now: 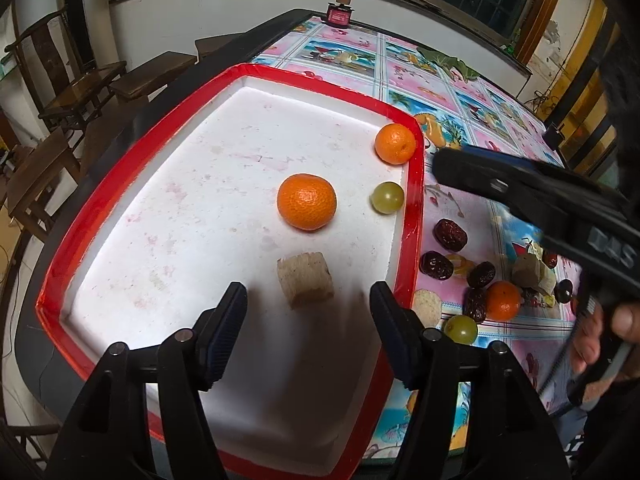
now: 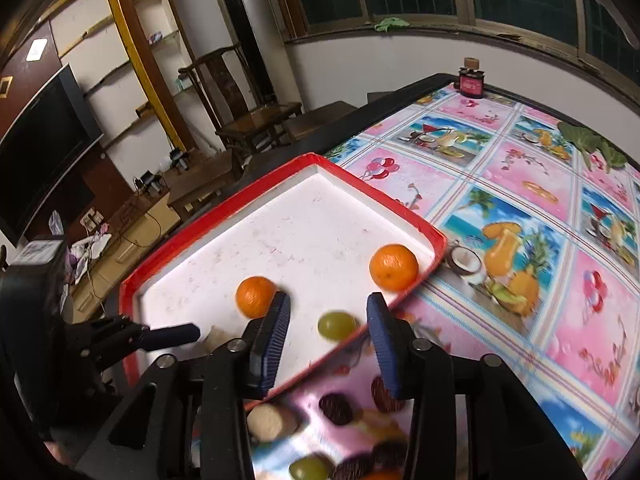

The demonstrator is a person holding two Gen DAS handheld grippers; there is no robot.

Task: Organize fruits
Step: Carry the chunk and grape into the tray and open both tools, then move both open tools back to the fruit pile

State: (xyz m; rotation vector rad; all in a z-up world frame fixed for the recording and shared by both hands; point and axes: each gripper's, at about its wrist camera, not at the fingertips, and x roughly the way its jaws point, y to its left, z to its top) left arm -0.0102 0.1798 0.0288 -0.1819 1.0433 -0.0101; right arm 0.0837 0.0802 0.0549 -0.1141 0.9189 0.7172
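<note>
Blur smears dates (image 2: 336,408) under right tool (image 2: 328,334).

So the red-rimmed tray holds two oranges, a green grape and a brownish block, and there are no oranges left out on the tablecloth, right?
Not quite. One orange still lies on the tablecloth among the dark dates, as the left wrist view shows. The tray does hold two oranges, a green grape and a brownish block.

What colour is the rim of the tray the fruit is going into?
Red, around a white inside. The tray shows best in the left wrist view.
</note>
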